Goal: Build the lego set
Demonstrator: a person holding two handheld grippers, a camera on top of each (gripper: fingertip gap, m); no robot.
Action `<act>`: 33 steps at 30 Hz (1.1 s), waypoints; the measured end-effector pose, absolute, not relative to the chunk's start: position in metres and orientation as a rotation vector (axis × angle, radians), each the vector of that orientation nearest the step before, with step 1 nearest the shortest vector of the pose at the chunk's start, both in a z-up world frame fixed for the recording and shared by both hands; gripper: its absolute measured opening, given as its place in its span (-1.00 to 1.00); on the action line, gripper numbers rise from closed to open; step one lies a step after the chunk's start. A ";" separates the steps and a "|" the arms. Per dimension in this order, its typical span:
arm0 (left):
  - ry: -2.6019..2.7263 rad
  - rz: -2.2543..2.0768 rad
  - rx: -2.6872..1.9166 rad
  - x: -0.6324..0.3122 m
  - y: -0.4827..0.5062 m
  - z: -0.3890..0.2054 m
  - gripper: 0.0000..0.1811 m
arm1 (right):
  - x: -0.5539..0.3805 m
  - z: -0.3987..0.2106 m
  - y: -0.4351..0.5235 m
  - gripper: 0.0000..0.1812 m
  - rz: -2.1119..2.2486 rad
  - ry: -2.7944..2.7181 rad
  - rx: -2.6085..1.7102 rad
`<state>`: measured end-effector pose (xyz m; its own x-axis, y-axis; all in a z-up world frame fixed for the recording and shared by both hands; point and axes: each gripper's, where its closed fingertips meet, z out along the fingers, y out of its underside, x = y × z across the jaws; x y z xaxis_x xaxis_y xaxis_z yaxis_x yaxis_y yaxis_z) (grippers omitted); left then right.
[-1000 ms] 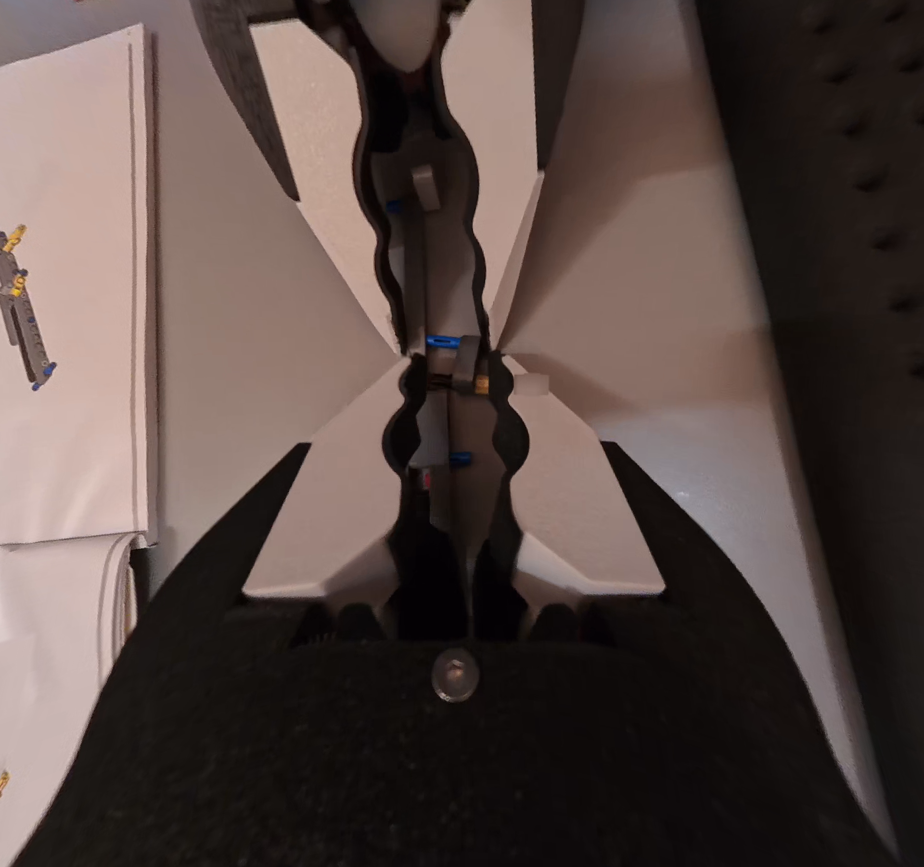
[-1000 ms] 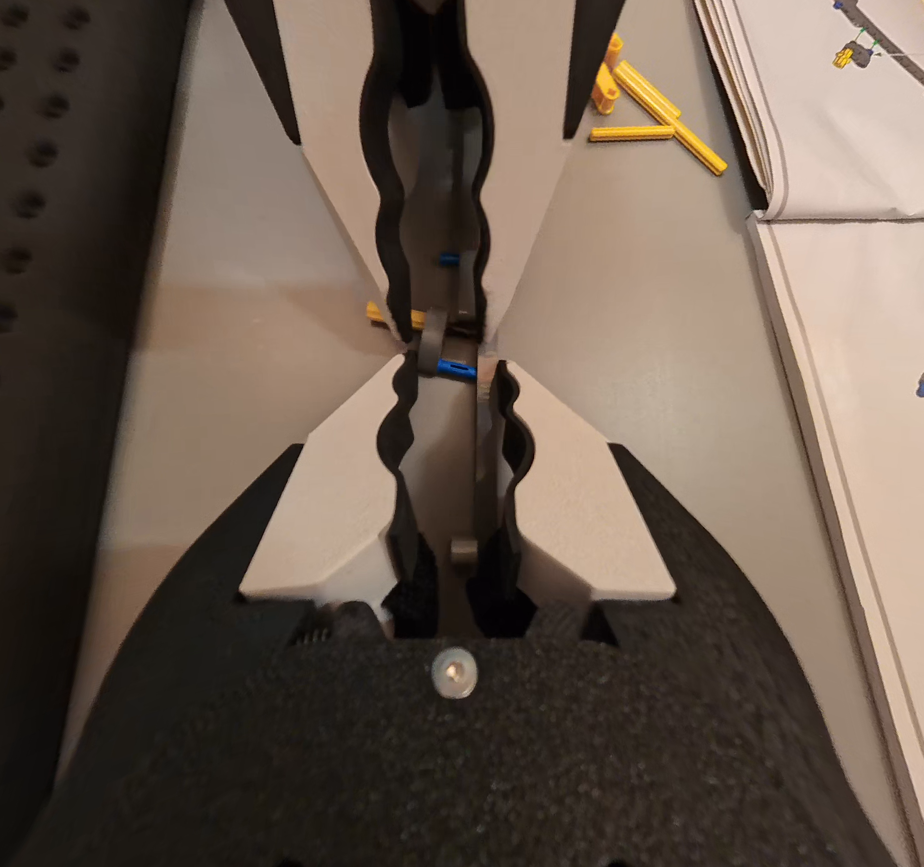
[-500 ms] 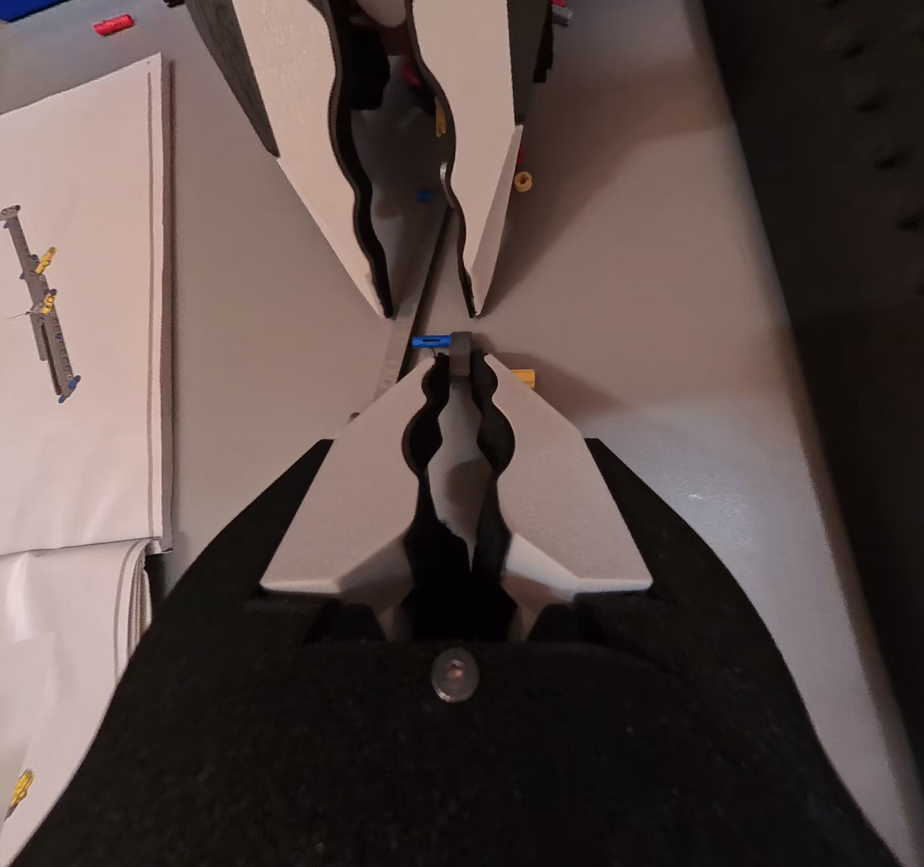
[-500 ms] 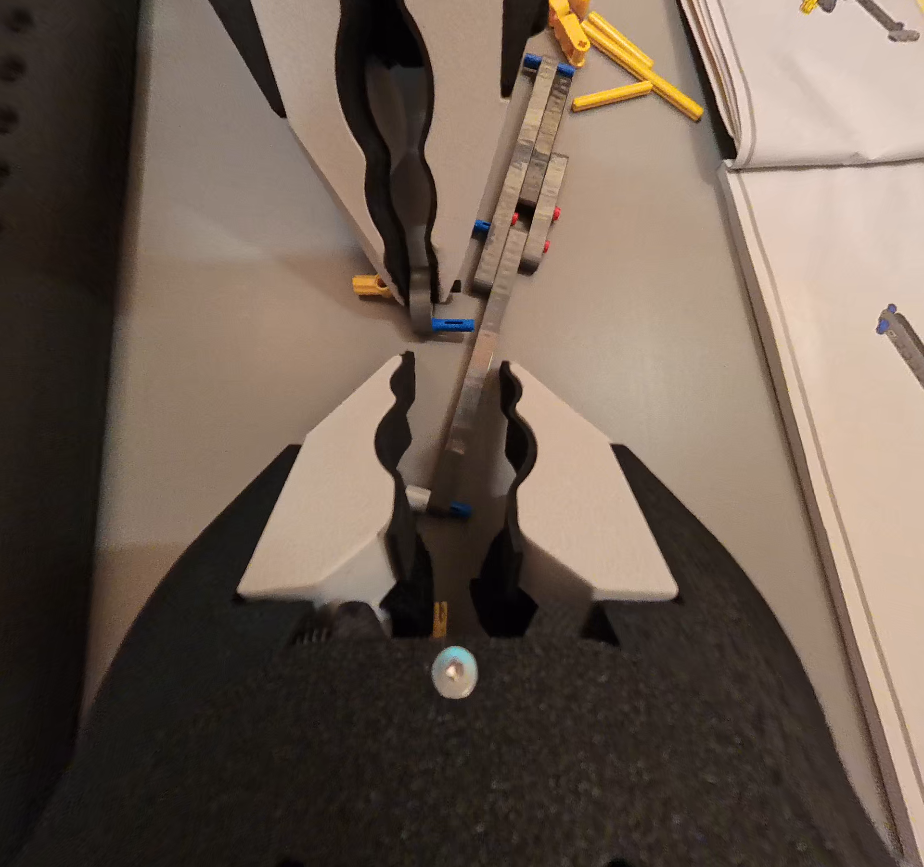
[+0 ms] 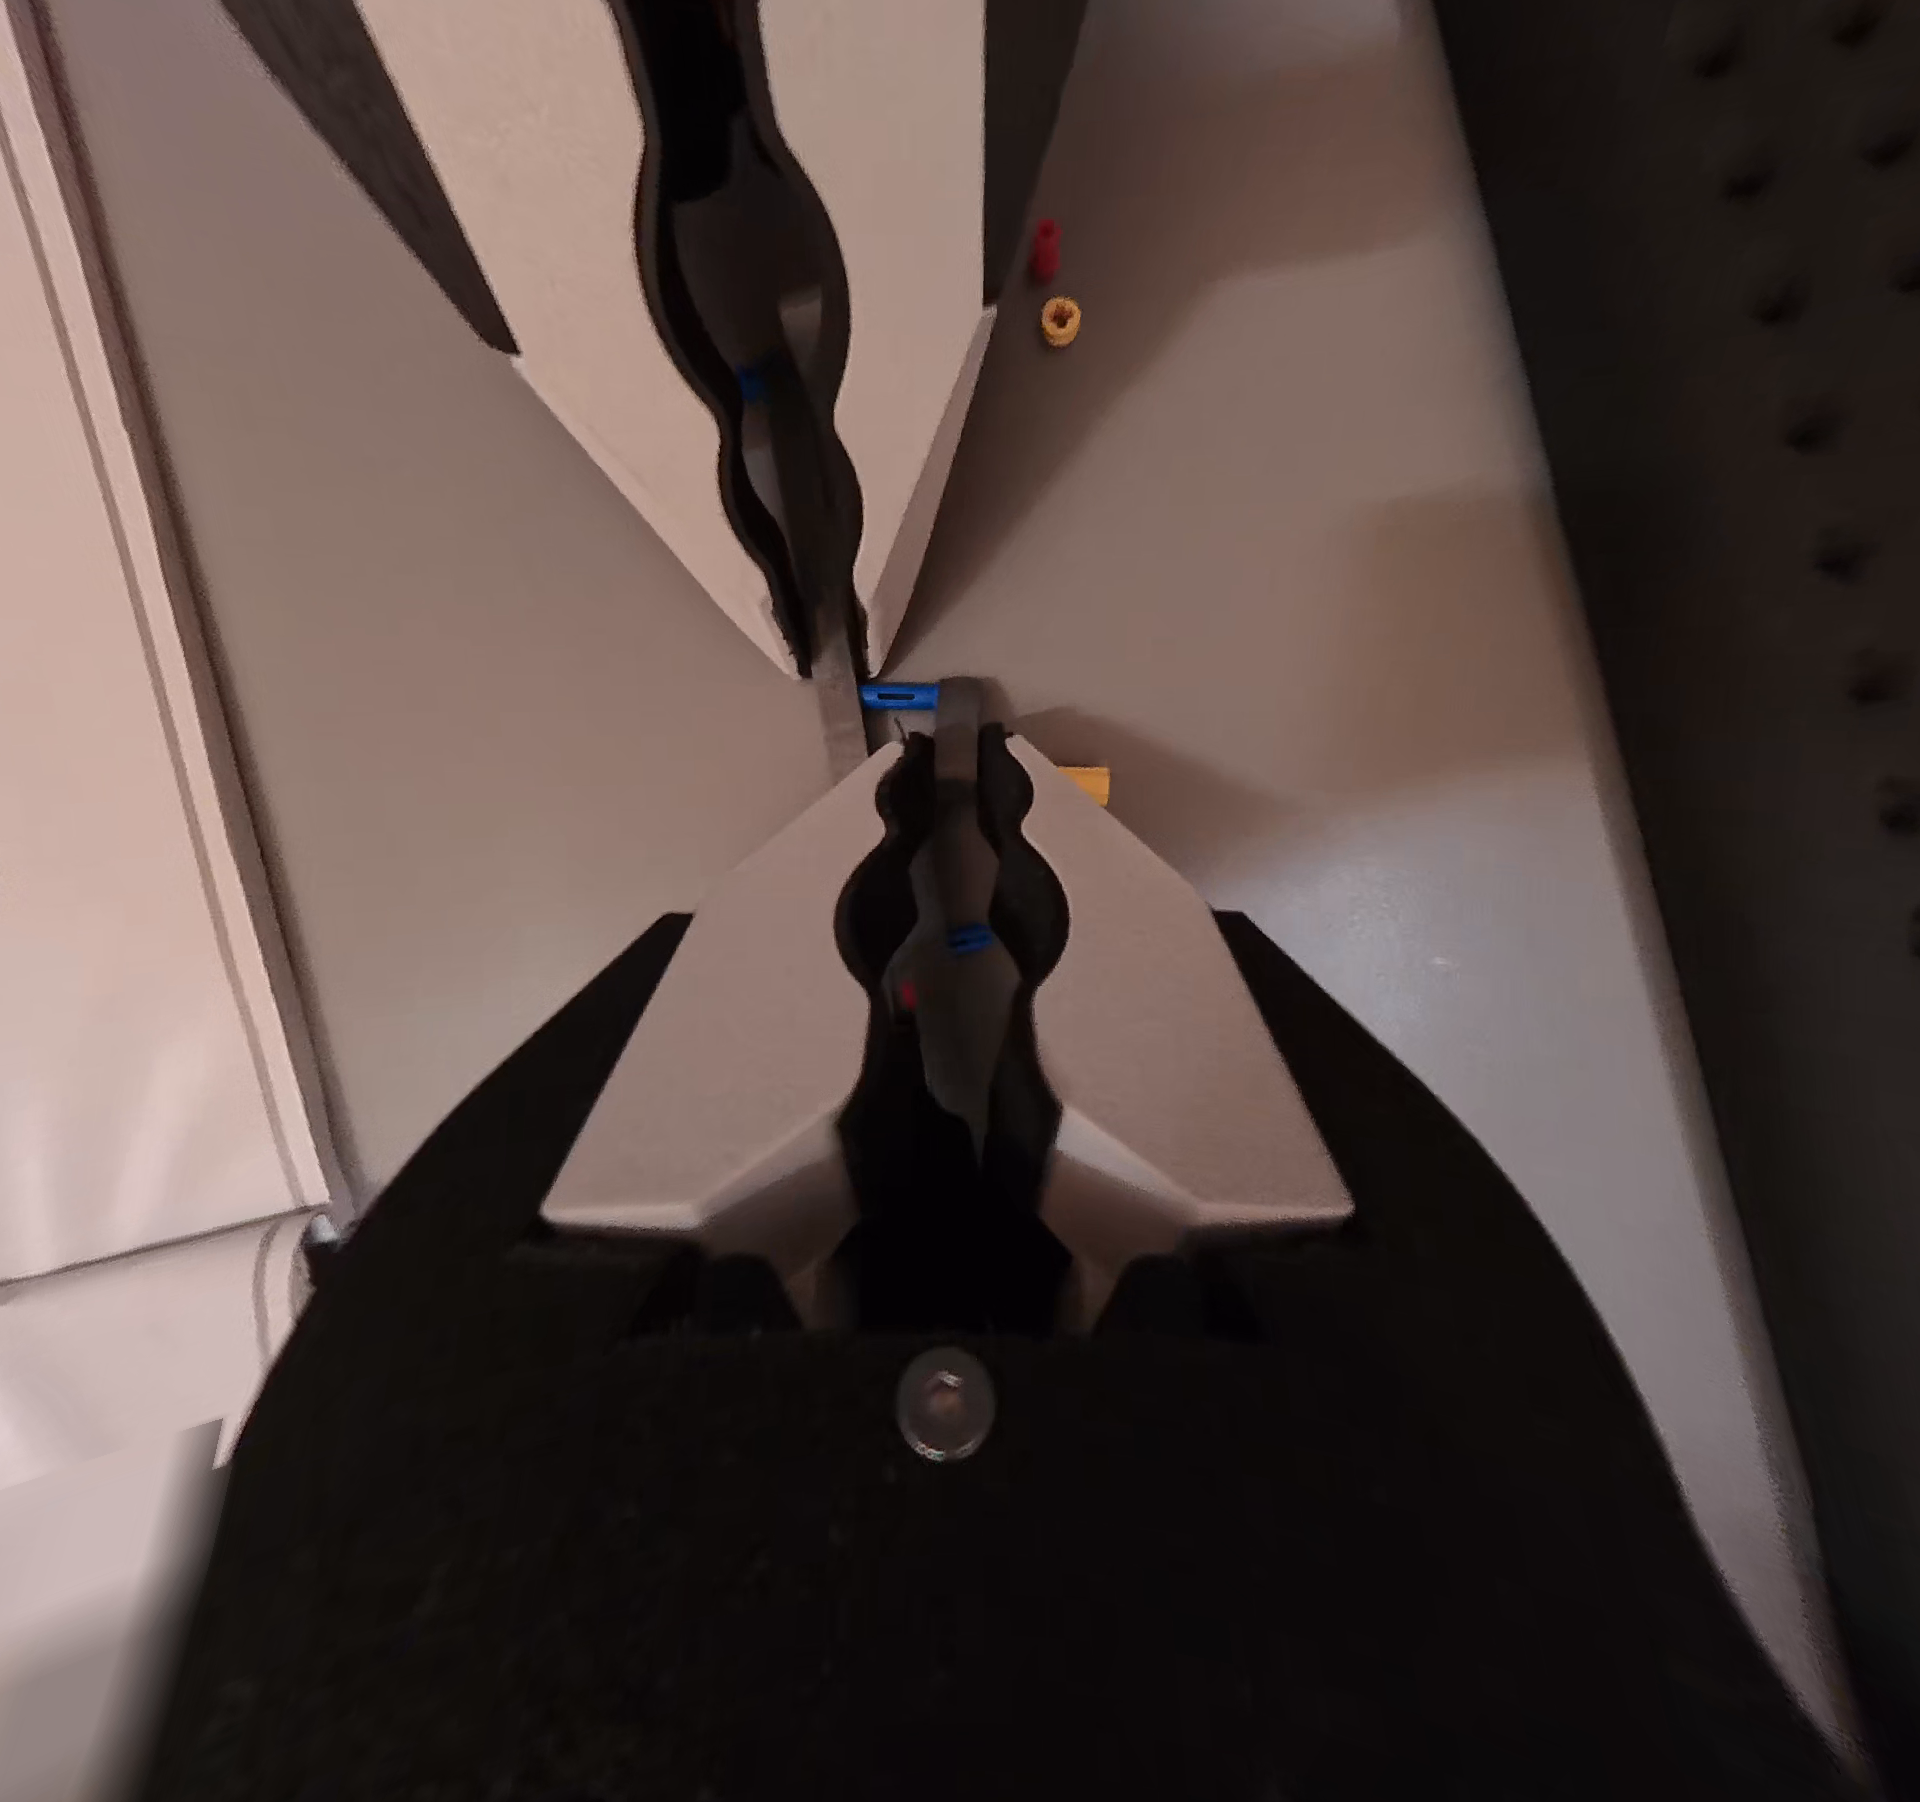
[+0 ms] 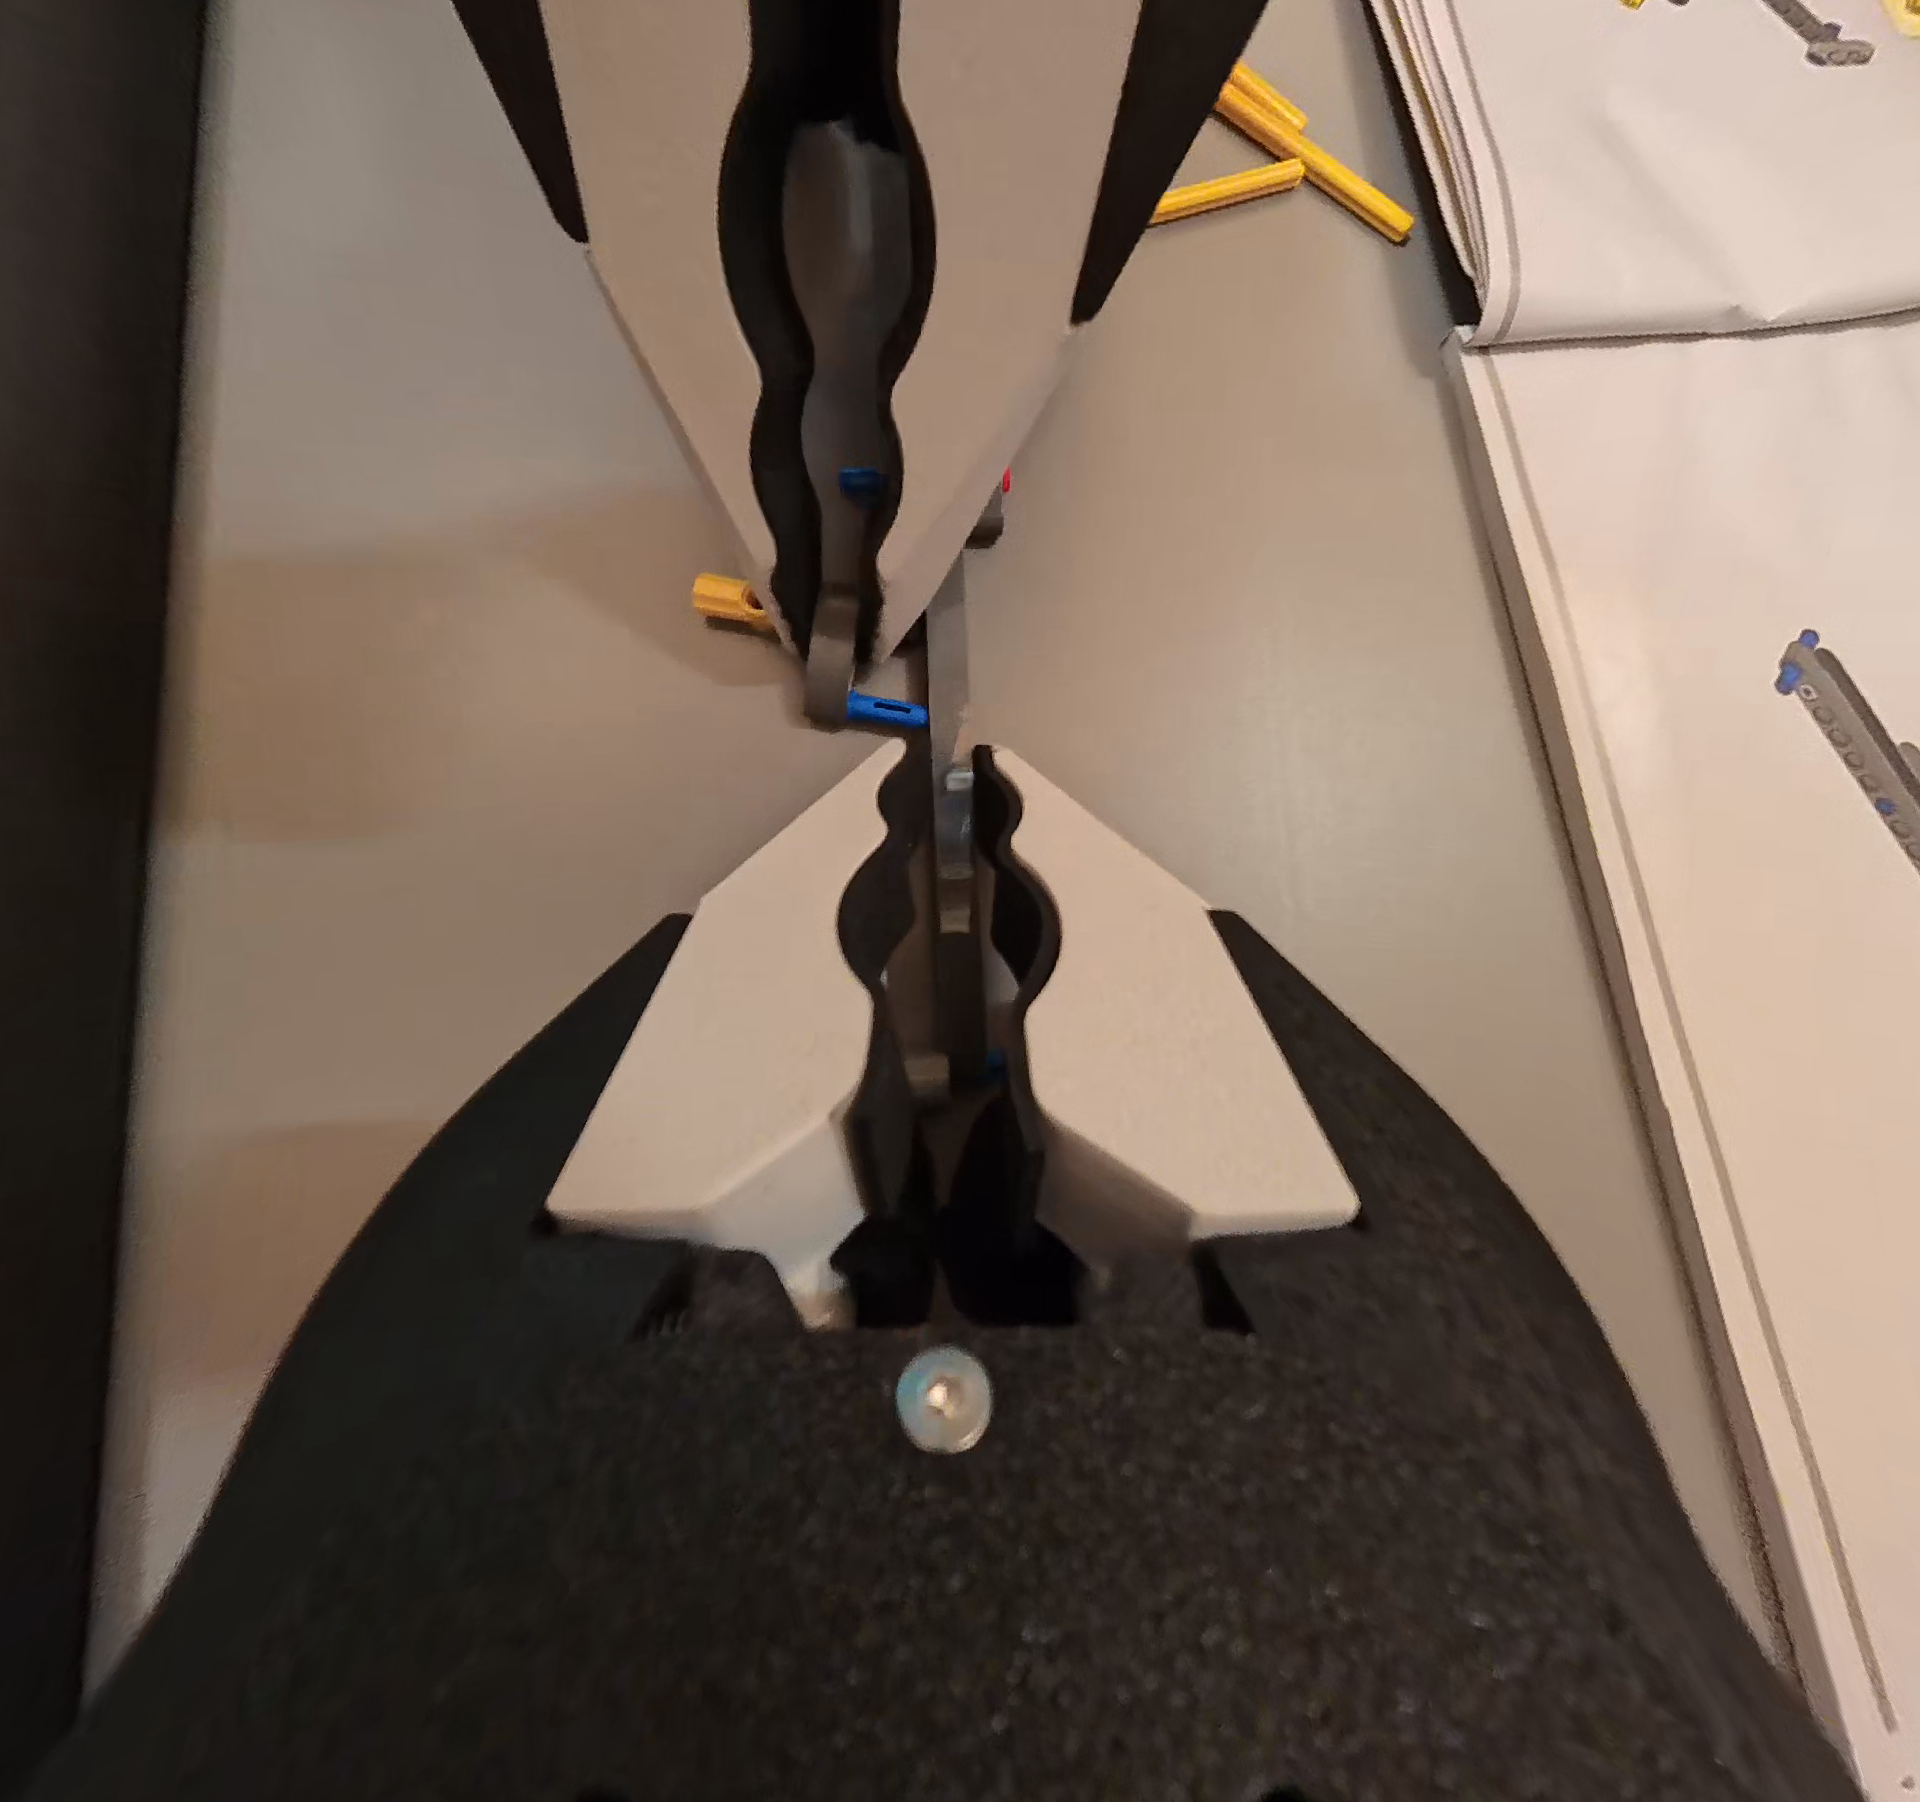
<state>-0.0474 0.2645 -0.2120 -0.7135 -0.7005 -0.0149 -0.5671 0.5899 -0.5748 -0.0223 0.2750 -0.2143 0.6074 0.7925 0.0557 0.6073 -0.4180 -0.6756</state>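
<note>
Left claw [image 5: 951,750] closed on a short grey beam [image 5: 958,713], a blue pin [image 5: 899,694] projecting from the beam's far end toward the left. Right claw [image 6: 956,760] clamped on a long grey beam [image 6: 951,692], tip to tip with the left claw above the grey counter [image 6: 1247,609]. Pin end touching or just short of the long beam; cannot tell which. Yellow axles [image 6: 1309,173] and an open instruction booklet [image 6: 1714,402] lying on the far right in the right wrist view. Yellow bush [image 5: 1061,320] and red pin [image 5: 1043,248] loose on the counter in the left wrist view. No containers seen.

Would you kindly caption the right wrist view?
Two grippers meet tip to tip, each clamping a grey beam, a blue pin between them.
</note>
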 end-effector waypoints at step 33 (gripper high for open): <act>2.383 -0.842 -1.486 -0.047 0.264 -0.212 -0.93 | -0.022 -0.215 0.278 -0.93 0.260 -1.070 -2.154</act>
